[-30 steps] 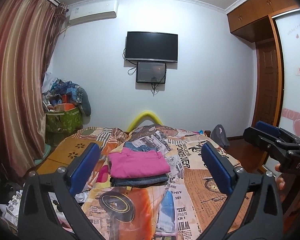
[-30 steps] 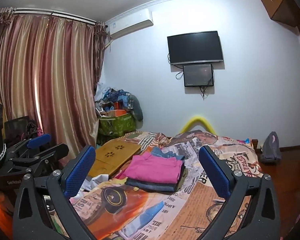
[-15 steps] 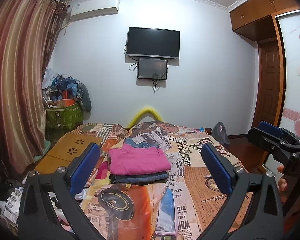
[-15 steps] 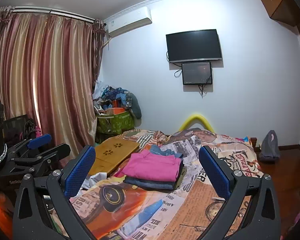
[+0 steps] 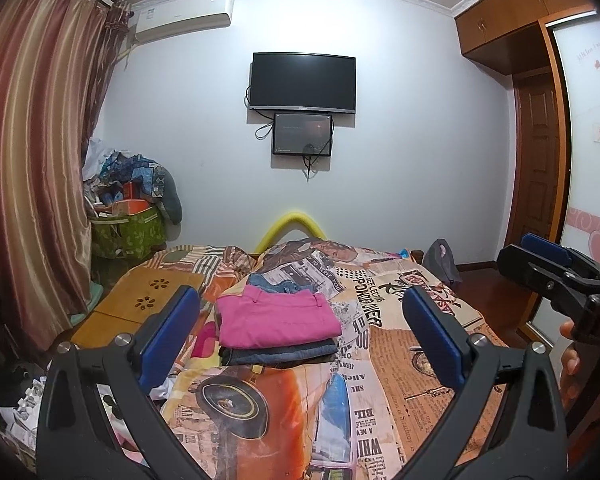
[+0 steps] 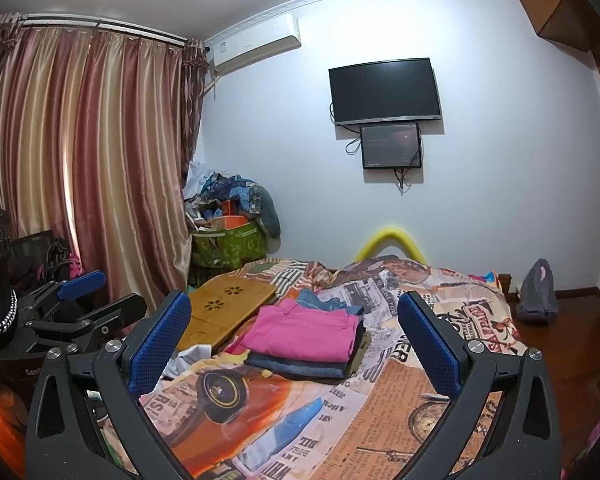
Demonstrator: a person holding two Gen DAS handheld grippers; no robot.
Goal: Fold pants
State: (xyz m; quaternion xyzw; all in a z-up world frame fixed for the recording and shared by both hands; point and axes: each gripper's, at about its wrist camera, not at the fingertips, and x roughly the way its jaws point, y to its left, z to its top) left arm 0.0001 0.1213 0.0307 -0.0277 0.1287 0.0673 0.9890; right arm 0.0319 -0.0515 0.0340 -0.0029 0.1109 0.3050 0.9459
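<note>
Folded pink pants lie on top of a stack of folded dark jeans in the middle of the bed. More denim pokes out behind the stack. My left gripper is open, held well short of the stack with nothing between its blue pads. My right gripper is open too and empty, also back from the stack. The left wrist view shows the right gripper at its right edge; the right wrist view shows the left gripper at its left edge.
A printed sheet covers the bed. A wooden lap tray lies on its left side. A green basket heaped with clothes stands by the curtain. A grey bag sits on the floor at right.
Both views have tilted up slightly, so the bed and stack sit a little lower in frame. Both grippers stay open and empty.
</note>
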